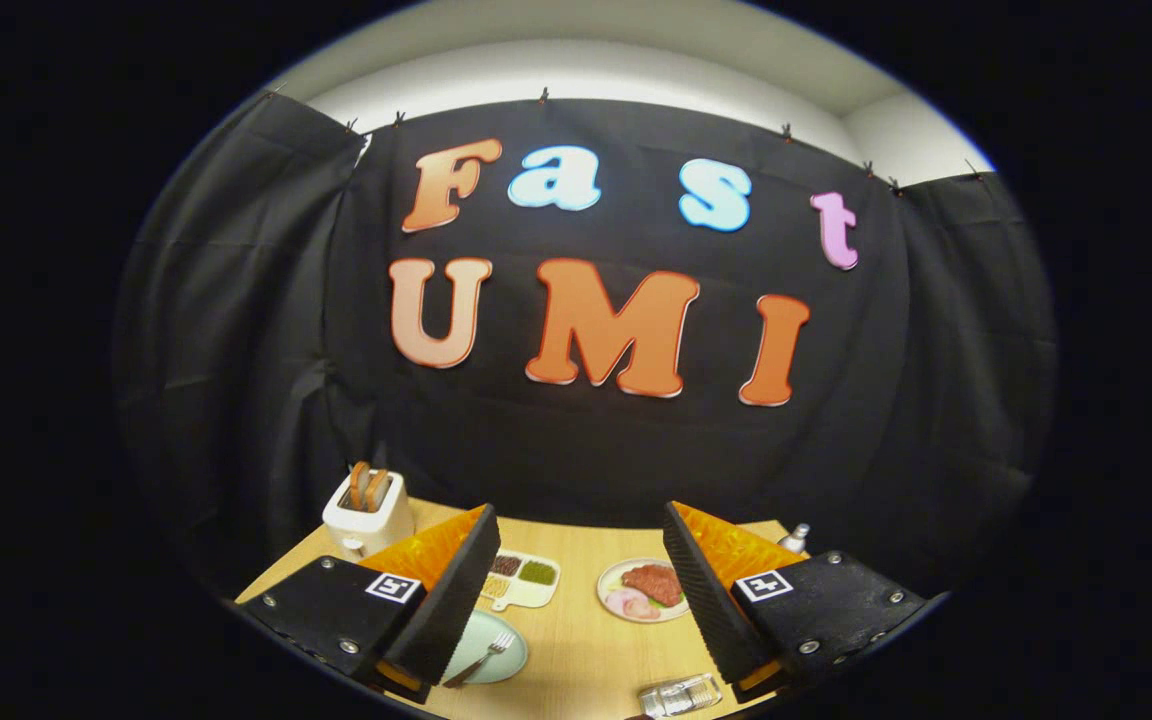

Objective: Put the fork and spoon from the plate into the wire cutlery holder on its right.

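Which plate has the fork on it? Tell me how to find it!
Start at the white toaster in the far corner of the wooden table. Come nearer past the white tray of small food heaps to the pale green plate, which peeks out beside one of the open gripper's fingers. It carries a silver fork, while the other plate holds meat.

One wooden counter point(576, 650) carries the lot. On it stand one white toaster point(368, 515) with two slices of toast point(367, 487) in its slots, one divided tray point(522, 578) with what look like four compartments, and two plates: a pale green one point(492, 655) bearing one fork point(484, 658), and one food plate point(644, 590). One small bottle point(794, 539) stands behind the right finger. One clear, shiny object point(679, 696), unidentifiable, lies nearest. One gripper point(576, 570), two fingers, jaws spread wide apart over the counter.
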Demonstrator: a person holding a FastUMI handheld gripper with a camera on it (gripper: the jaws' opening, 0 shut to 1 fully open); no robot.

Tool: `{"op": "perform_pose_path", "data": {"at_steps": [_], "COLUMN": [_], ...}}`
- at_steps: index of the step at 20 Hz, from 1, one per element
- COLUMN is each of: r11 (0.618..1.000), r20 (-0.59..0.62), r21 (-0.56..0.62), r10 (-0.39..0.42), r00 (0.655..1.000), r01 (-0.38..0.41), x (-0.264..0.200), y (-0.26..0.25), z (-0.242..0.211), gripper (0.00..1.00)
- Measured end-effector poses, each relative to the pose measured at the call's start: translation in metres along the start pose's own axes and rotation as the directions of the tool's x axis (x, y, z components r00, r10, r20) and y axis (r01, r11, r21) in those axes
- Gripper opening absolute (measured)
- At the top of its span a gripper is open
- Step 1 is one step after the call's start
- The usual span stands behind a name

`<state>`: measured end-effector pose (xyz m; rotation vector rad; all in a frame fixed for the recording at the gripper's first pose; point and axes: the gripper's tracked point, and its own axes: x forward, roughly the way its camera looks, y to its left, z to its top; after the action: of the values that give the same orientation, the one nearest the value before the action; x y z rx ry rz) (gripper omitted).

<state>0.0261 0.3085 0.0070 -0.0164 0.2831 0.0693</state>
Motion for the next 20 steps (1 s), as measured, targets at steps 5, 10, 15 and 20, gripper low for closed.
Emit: {"op": "perform_pose_path", "data": {"at_steps": [5,10,15,20], "r11": [0.993,0.986,0.981,0.982], "r20": [-0.252,-0.478,-0.713,-0.828], "r21": [0.065,0.082,0.086,0.142], "r10": [0.112,0.164,0.183,0.187], "r00": [0.961,0.863,0.677,0.529], "r01": [-0.099,-0.143,-0.175,-0.124], "x": [0.029,0.040,0.043,0.052], "y": [0.043,0.074,0.104,0.123], "z": [-0.062,-0.135,-0.217,-0.278], "gripper": [0.99,0.98,0.97,0.91]}}
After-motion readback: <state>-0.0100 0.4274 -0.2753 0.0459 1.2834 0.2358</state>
